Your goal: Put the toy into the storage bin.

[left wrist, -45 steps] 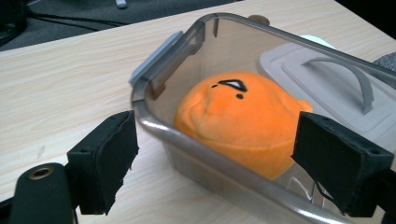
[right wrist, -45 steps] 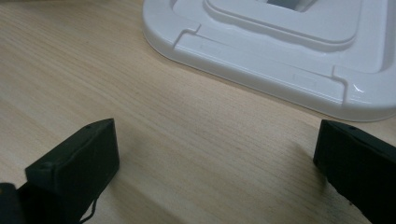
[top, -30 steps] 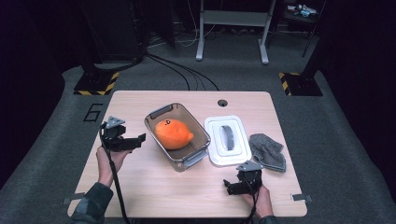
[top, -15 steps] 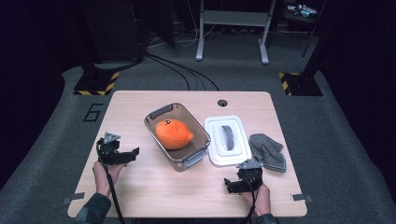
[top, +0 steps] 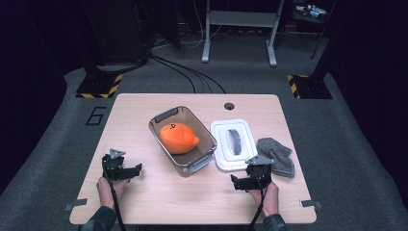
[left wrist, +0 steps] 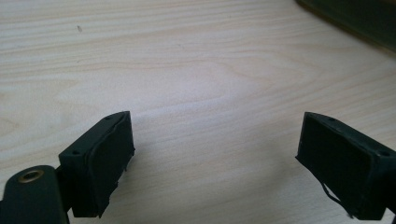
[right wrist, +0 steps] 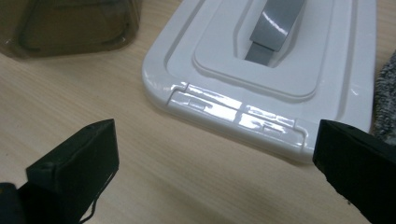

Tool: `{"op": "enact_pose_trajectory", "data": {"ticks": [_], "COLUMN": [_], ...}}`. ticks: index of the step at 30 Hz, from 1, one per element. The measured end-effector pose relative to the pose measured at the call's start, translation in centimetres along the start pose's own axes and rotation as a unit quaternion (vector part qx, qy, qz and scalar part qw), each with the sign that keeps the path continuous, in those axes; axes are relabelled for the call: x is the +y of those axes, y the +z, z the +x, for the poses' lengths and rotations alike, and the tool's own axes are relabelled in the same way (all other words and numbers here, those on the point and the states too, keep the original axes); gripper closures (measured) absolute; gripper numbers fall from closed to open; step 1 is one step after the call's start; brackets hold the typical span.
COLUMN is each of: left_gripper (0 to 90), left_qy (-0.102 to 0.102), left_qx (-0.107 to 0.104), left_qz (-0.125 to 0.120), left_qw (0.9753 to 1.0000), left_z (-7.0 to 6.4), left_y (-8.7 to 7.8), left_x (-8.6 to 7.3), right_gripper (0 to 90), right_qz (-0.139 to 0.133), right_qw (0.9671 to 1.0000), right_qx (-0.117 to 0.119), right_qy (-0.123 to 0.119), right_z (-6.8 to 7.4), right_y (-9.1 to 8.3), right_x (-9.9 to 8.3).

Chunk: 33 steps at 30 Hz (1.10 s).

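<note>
The white lid [right wrist: 280, 79] lies flat on the surface [top: 159, 197], its grey handle strap [right wrist: 275, 25] facing up, just beside the clear container [top: 185, 139] at the container's 3 o'clock. An orange plush [top: 179, 137] sits inside that container, and a grey cloth [top: 276, 155] lies bunched at the lid's 3 o'clock, touching or nearly touching its edge.

The right claw [top: 242, 183] rests low at the lid's 6 o'clock with its jaws spread wide and nothing between them; in the right gripper view the lid's near rim lies just ahead of them. The left claw [top: 131, 171] is likewise released, holding nothing, parked over bare wood at the container's 8 o'clock.

I'd judge the step in hand to be picking up the lid to close the container. To do it well, the right claw should go for the raised strap or pinch the near rim squarely, keep clear of the cloth, and lift level so the lid does not scrape. The left claw could steady the container by its near handle [top: 202, 163] while the lid is seated.

The surface is pale wood with a cable hole [top: 229, 106] at the far edge. Around it lies dark grey carpet, a "6" marked at 10 o'clock, cables trailing away, yellow-and-black striped stand bases, and a grey metal frame at 12 o'clock.
</note>
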<state>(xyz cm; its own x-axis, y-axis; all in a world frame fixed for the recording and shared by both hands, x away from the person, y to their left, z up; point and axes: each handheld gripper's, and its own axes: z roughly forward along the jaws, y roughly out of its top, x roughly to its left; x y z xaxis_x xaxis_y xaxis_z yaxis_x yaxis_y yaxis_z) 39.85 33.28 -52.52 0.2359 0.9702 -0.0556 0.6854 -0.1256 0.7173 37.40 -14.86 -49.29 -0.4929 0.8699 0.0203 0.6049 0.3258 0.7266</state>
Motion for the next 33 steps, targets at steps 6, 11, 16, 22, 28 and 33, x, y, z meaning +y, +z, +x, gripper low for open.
{"op": "enact_pose_trajectory", "data": {"ticks": [6, 11, 16, 22, 28, 33], "left_gripper": [10.5, 10.5, 10.6, 10.6, 10.8, 10.8], "left_qy": [0.021, 0.018, 0.019, 0.027, 0.032, 0.036], "left_qx": [0.017, 0.017, 0.016, 0.009, 0.006, 0.003], "left_qz": [-0.009, -0.018, -0.019, -0.018, -0.018, -0.019], "left_qw": [0.9996, 0.9995, 0.9995, 0.9994, 0.9993, 0.9992], "left_z": [-0.1, -0.1, 0.0, -0.2, -0.3, -0.4], "left_y": [0.2, 0.3, 0.3, 0.3, 0.3, 0.4], "left_x": [-0.4, -0.5, -0.6, -0.5, -0.5, -0.5], "right_gripper": [0.0, 0.0, 0.0, 0.0, 0.0, 0.0], "right_qz": [-0.004, 0.001, 0.002, 0.011, 0.018, 0.020], "right_qw": [0.9999, 0.9999, 0.9998, 0.9994, 0.9991, 0.9986], "right_qx": [0.001, -0.002, -0.005, -0.007, -0.012, -0.011], "right_qy": [0.010, 0.014, 0.018, 0.034, 0.036, 0.047], "right_z": [-0.5, -0.9, -1.5, -2.3, -2.6, -3.1], "right_y": [0.2, 0.5, 1.0, 2.0, 3.2, 3.9], "right_x": [1.3, 2.2, 3.1, 4.1, 5.0, 6.1]}}
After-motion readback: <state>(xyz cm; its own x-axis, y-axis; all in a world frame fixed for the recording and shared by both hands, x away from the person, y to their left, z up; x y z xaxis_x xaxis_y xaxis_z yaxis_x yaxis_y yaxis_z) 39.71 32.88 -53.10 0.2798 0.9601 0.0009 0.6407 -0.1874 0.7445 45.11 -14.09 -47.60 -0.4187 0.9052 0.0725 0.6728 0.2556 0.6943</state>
